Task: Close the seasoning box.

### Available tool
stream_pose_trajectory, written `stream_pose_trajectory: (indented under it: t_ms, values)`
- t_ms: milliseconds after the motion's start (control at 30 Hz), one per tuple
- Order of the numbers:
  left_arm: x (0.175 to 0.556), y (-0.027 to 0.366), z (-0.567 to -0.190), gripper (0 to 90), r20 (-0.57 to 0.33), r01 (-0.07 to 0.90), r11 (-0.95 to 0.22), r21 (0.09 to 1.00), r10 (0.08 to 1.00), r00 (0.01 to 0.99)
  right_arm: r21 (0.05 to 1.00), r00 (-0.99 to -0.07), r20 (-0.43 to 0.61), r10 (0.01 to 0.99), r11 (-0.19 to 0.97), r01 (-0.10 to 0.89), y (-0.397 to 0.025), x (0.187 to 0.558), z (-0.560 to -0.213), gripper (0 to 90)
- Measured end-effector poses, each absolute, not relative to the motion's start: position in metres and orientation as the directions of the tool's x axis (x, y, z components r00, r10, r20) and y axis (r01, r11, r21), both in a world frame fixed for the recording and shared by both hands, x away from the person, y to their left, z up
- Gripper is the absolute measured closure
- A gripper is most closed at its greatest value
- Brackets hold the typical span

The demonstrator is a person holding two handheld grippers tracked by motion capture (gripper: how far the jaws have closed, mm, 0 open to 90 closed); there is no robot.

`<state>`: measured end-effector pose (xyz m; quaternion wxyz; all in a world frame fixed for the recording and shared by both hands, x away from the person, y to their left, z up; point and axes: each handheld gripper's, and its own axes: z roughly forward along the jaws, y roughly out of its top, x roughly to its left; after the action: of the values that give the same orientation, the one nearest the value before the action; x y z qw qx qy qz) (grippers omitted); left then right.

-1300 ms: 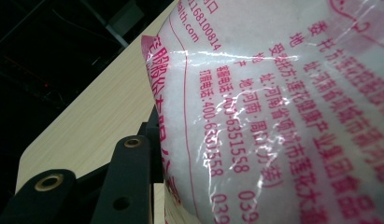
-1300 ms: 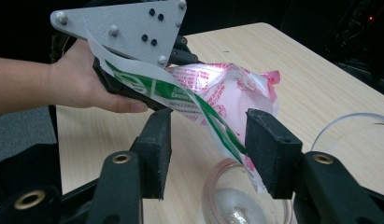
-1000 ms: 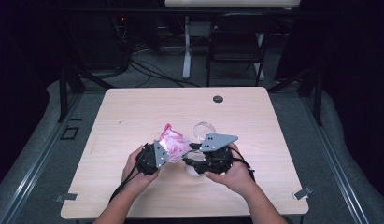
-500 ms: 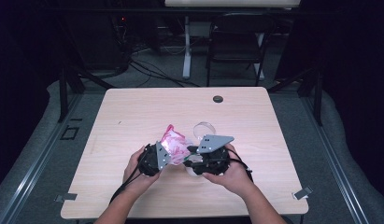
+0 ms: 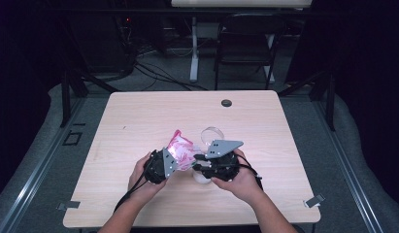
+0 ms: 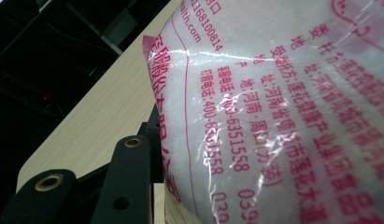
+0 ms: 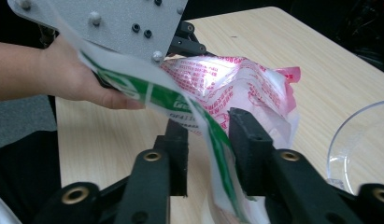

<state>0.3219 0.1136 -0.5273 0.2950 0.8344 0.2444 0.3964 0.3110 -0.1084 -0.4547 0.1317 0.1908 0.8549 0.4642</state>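
Both grippers have edged closer together over the table (image 5: 139, 121), near the clear bowl (image 5: 214, 134). Left gripper (image 5: 160, 165) pinches the pink-printed bag (image 5: 181, 149); right gripper (image 5: 207, 167) clamps its green-striped edge (image 7: 206, 123). Judging by this, tearing is underway; next, pull apart.

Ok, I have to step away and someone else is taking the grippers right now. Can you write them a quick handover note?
Left gripper: holds the pink-printed bag of white powder, pressed close against its camera.
Right gripper: jaws closed on the bag's green-striped edge, between the two hands.
Clear bowl: on the table just beyond the right gripper, looks empty.
Done: bag lifted and gripped from both sides.
Left: probably open the bag and pour into the bowl; whether the bag is torn yet cannot be told.
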Motion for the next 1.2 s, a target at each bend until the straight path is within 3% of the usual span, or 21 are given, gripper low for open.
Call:
stream_pose_trajectory:
  t_ms: [500,1200]
  values:
    - [0.3207,0.1145,-0.5257,61.0,0.537,0.16,-0.71,0.685,0.641,0.548,0.84,-0.886,-0.001,0.463,0.482,0.25,-0.1105,0.3137,-0.4572,84.2]
    - [0.3153,0.112,-0.5204,61.1,0.671,0.102,-0.778,0.619,0.592,0.446,0.84,-0.879,0.032,0.476,0.464,0.282,-0.1131,0.3165,-0.4614,89.3]
